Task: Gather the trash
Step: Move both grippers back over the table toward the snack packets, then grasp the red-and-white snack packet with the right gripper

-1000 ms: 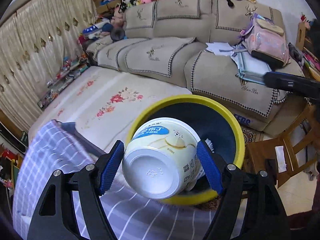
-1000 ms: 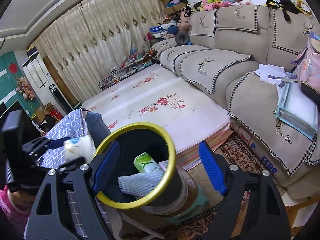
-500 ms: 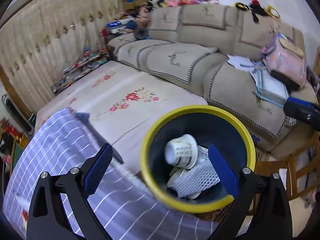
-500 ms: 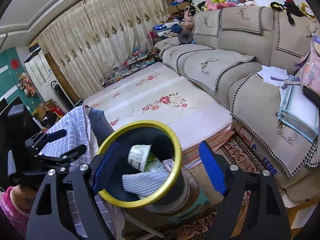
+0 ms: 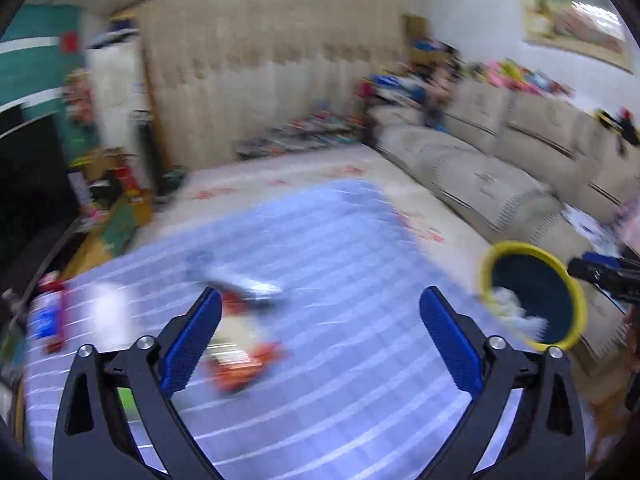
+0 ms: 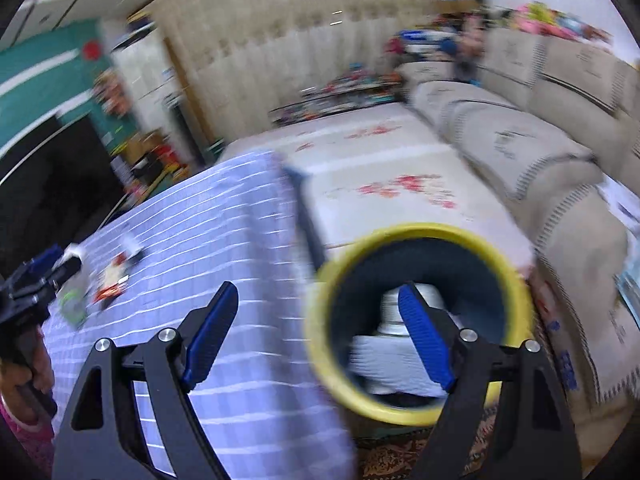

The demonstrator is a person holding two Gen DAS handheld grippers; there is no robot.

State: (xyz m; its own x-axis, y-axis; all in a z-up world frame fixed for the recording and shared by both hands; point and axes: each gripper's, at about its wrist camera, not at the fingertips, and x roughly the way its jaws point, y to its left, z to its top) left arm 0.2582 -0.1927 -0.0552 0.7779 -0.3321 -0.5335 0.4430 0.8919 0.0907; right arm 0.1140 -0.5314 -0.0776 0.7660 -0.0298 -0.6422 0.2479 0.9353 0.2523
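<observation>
The yellow-rimmed dark trash bin [image 6: 420,236] stands off the table's right edge, with a white cup [image 6: 390,310] and white foam net inside; it also shows in the left wrist view [image 5: 532,252]. My left gripper [image 5: 320,334] is open and empty over the checked blue tablecloth [image 5: 340,240]. Blurred trash lies ahead of it: a red wrapper [image 5: 240,364] and a silver-blue packet [image 5: 248,286]. My right gripper [image 6: 316,336] is open and empty, its right finger in front of the bin's mouth. Both views are motion-blurred.
A red and white can [image 5: 48,316] and a white item [image 5: 106,312] lie at the table's left. A beige sofa [image 6: 520,140] and a floral-covered low table [image 6: 400,184] lie behind. The left gripper shows at the far left of the right wrist view [image 6: 32,288].
The left gripper let the white cup drop into the bin, then swung left over the table. The right gripper also turned left, so the bin shifted to the right.
</observation>
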